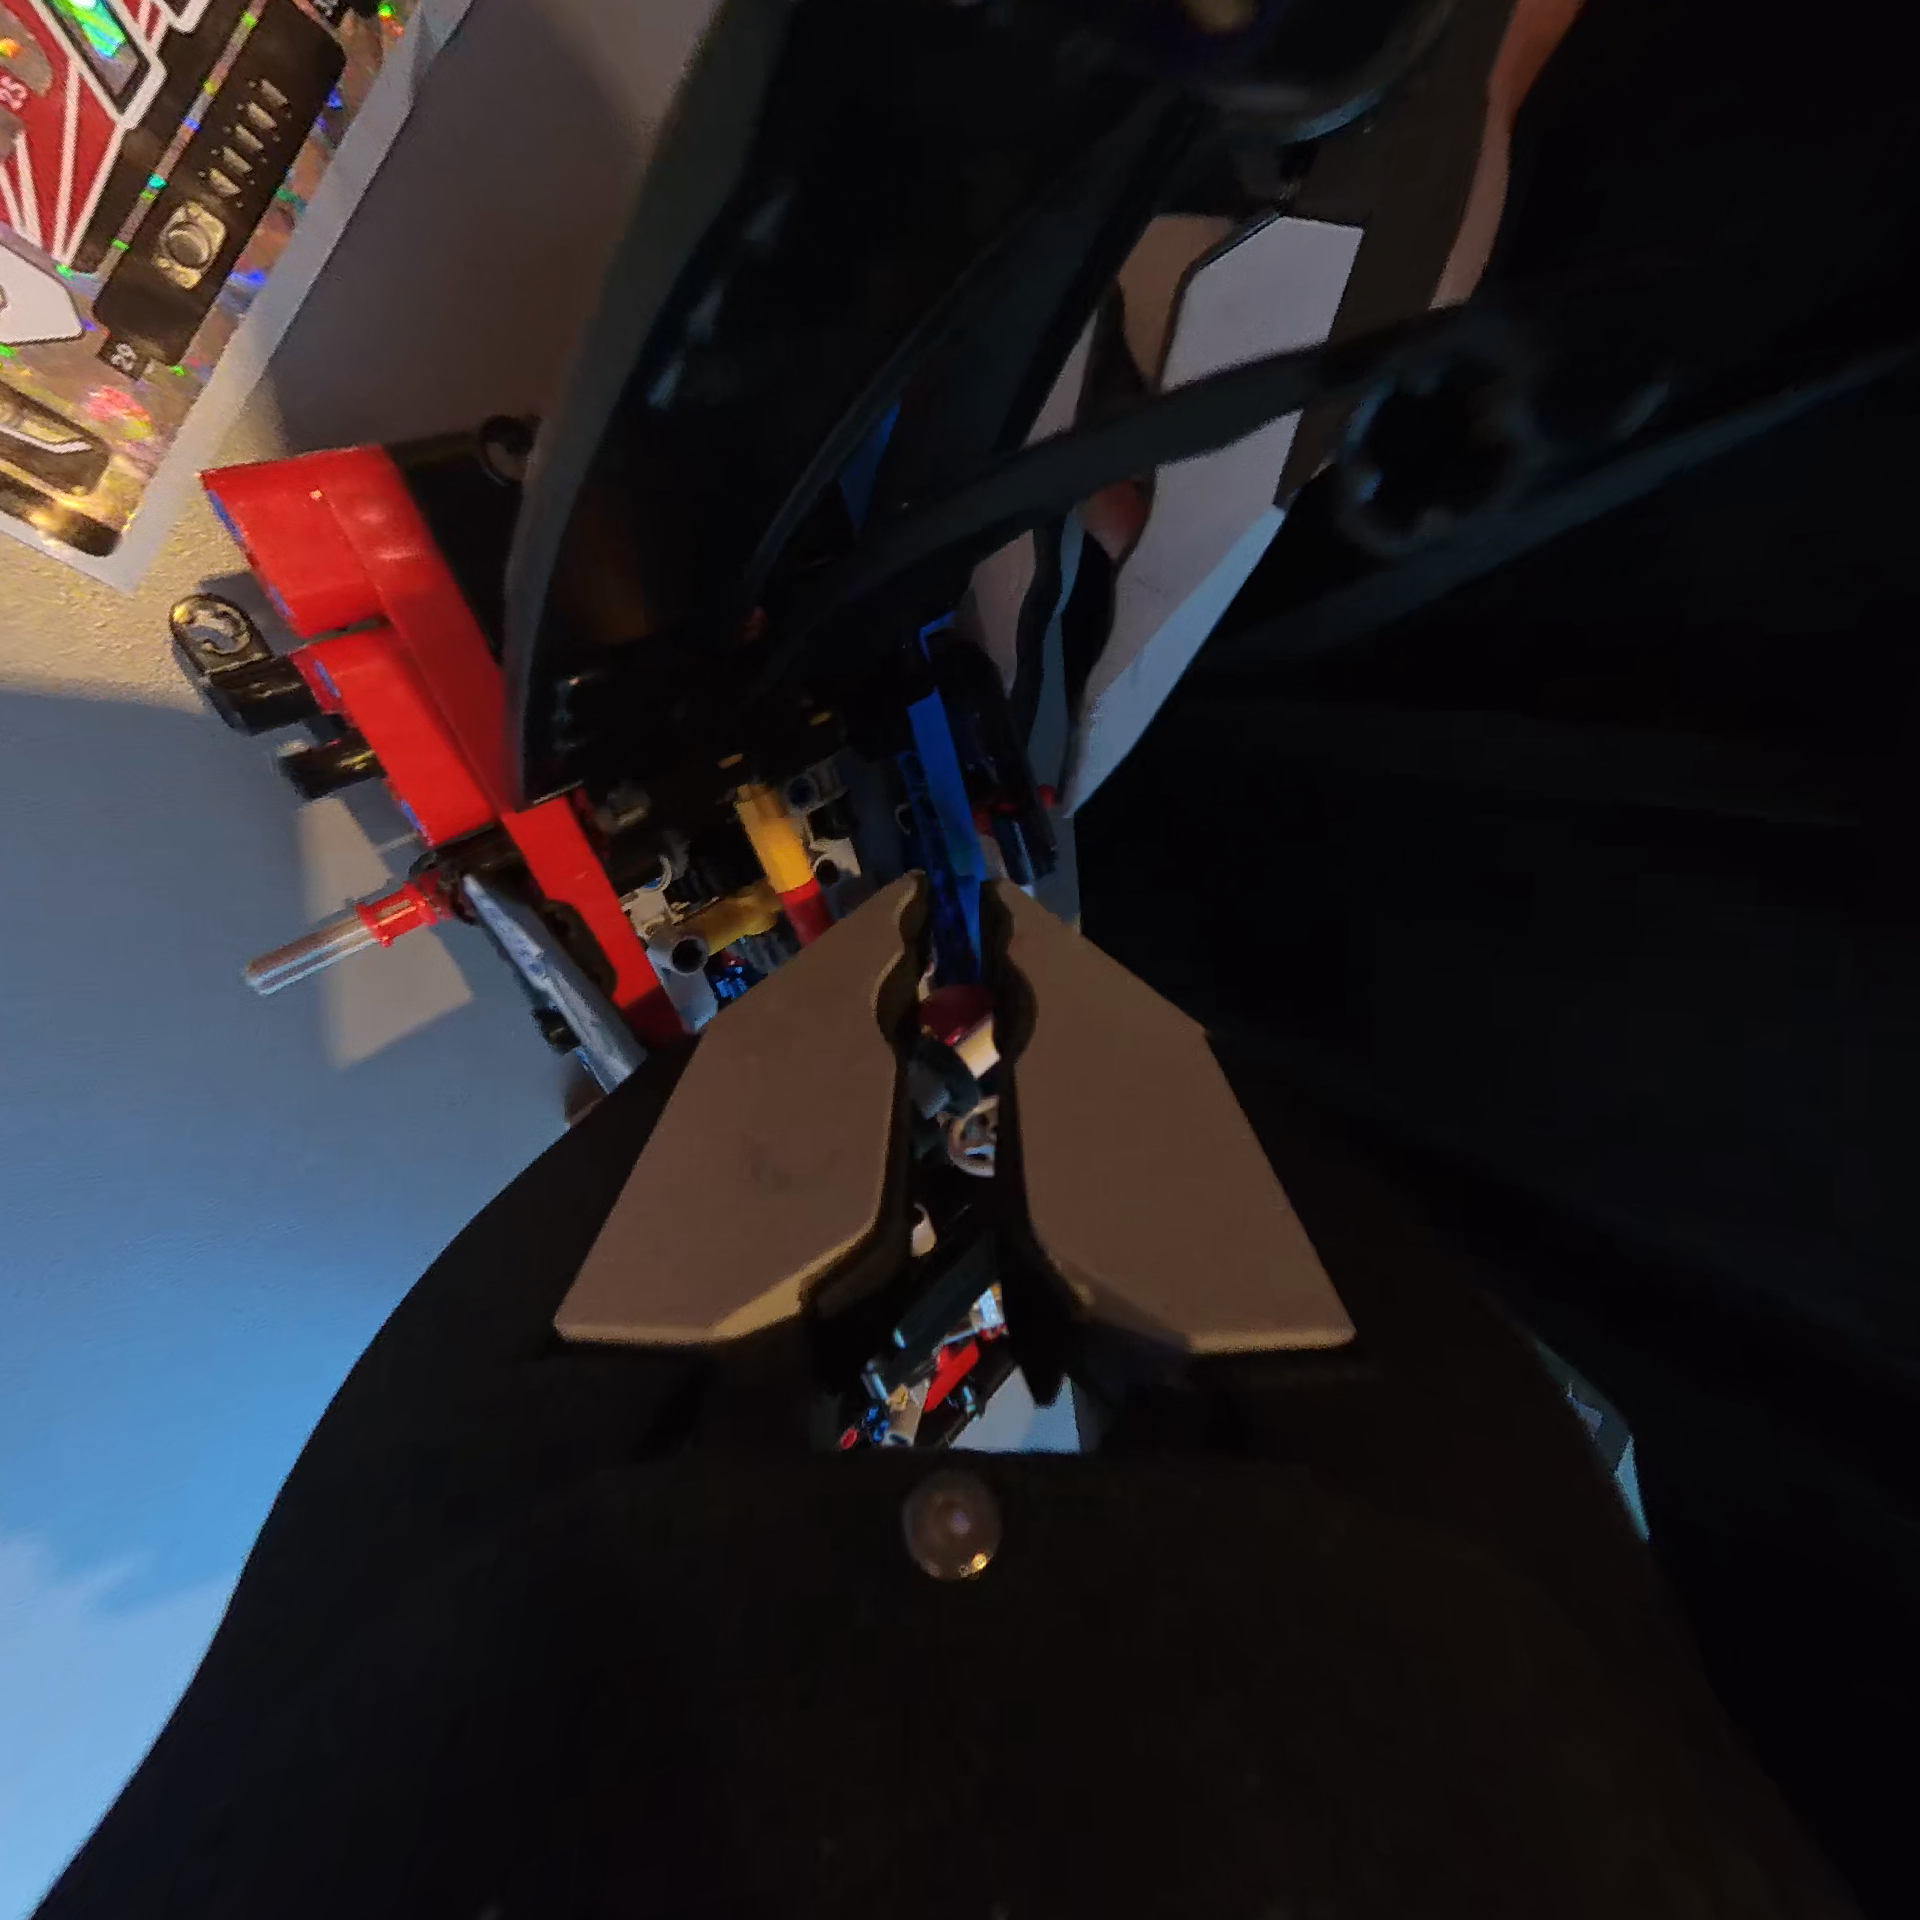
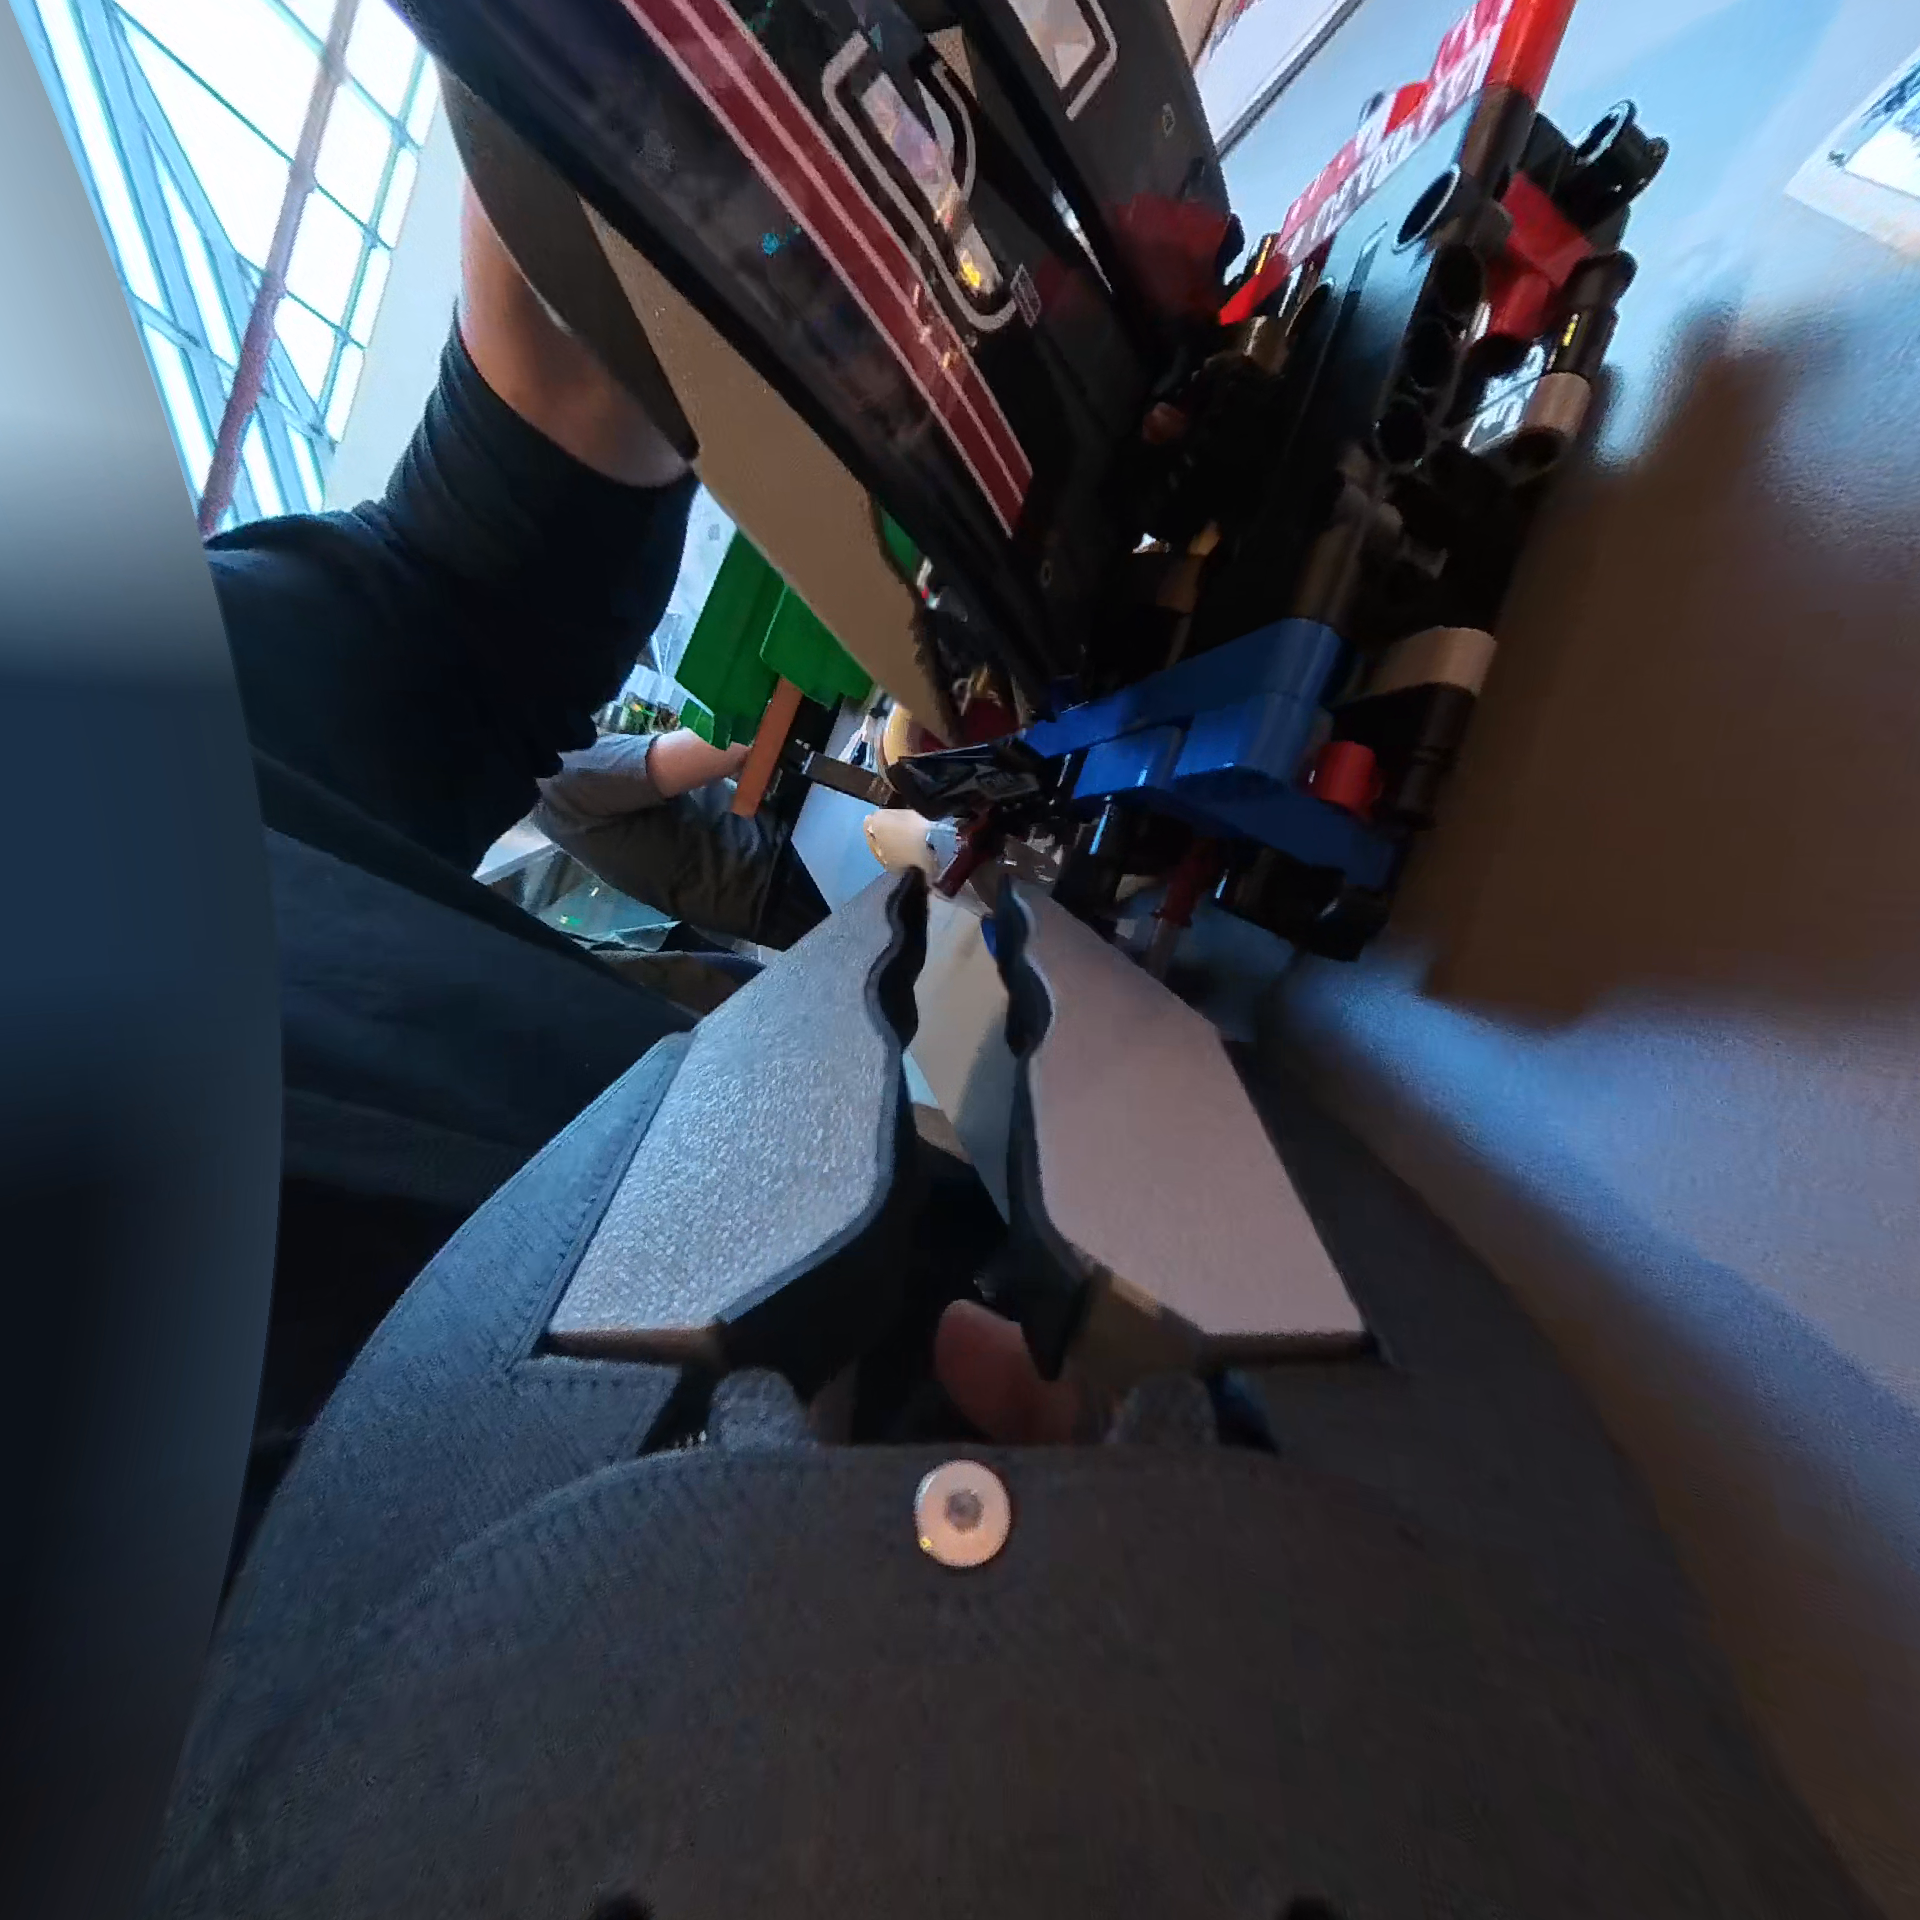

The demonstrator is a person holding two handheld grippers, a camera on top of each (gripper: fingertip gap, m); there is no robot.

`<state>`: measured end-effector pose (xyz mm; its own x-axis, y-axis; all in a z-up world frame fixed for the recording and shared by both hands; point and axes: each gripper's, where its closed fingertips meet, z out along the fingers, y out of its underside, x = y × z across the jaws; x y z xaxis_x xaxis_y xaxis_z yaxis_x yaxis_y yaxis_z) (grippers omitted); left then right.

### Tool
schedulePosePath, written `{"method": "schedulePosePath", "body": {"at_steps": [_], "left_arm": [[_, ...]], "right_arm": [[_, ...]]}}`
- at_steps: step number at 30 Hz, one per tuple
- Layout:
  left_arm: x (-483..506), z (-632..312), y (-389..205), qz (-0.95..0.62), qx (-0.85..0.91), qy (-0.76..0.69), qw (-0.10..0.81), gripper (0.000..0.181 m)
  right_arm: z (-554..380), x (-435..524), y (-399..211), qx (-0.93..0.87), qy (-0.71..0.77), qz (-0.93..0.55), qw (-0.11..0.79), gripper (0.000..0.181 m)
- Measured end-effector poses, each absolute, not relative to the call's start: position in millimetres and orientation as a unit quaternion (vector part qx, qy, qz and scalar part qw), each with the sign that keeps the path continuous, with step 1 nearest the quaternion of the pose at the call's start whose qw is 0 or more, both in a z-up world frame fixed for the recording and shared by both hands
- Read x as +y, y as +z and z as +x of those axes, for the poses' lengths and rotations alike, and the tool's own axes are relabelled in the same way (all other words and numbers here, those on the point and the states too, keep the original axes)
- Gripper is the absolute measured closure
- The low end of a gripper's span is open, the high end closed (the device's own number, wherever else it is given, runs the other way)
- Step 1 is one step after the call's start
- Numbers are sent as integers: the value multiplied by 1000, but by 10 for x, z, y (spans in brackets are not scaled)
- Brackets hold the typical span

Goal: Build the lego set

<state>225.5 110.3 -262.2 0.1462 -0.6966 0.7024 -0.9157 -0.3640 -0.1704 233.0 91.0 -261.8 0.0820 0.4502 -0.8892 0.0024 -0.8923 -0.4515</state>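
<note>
Large gridded windows [image 2: 239, 208] are lighting the room behind, and the pale counter [image 1: 156, 1039] is carrying a glossy sticker sheet [image 1: 135, 208] at its far corner. A person in a dark sleeve [image 2: 416, 623] is sitting close by, and another person is working at a farther counter beneath something green [image 2: 769, 644].

The lego model [image 2: 1299, 520] is filling most of both views, resting against the counter: a large car-like build with a black striped body panel [image 2: 883, 312], red beams [image 1: 416, 644], blue beams [image 2: 1226, 727] and a yellow axle [image 1: 774, 842] deep in the frame. A grey axle with a red bush [image 1: 343, 935] is sticking out sideways.

The left tongs [image 1: 956, 914] are standing narrowly parted around a blue strip of the model; whether they are gripping it I cannot tell. The right tongs [image 2: 961, 914] are gaping slightly, tips just beside a small dark red pin [image 2: 961, 857], apparently holding nothing.

Judging by its bulk, the build is looking well advanced, with stickers applied and the exposed axle suggesting wheels or trim are remaining.
</note>
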Motion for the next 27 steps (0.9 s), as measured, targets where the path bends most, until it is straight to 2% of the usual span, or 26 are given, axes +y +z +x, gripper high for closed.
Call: {"method": "schedulePosePath", "body": {"at_steps": [2,11,15,18,27], "left_arm": [[1075,2272,-2625,741,-541,365,156,177],[1154,2223,-2652,753,-532,353,157,181],[1279,2218,-2584,760,-531,349,135,168],[1144,2233,-2639,753,-532,349,166,172],[1092,2242,-2653,761,-528,339,162,174]], "right_arm": [[2312,897,-2618,-162,660,-714,168,177],[2319,926,-2640,-155,662,-716,159,178],[2323,936,-2623,-153,667,-712,158,178],[2342,953,-2589,-148,675,-705,158,177],[2308,938,-2595,-167,674,-703,152,176]]}}
